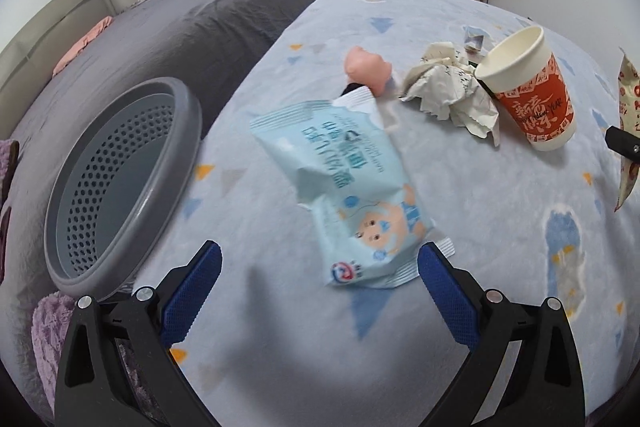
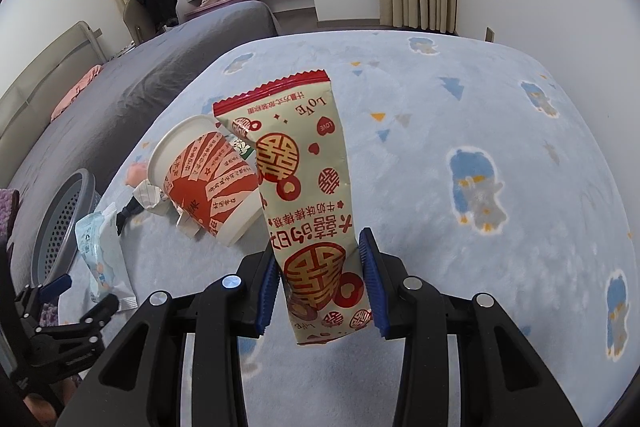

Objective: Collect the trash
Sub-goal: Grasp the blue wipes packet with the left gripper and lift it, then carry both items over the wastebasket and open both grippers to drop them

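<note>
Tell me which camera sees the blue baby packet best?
The left wrist view: the light blue baby packet lies whole and large just beyond the open left gripper. The right wrist view shows it small and edge-on at the far left.

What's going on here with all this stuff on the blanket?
A person with a gripper in each hand is picking up trash from a blue patterned blanket. The right gripper is shut on a red and cream candy wrapper, held upright off the blanket. The left gripper is open, just short of a light blue snack packet. A paper cup and crumpled paper still lie there. A grey perforated basket waits alongside.
</note>
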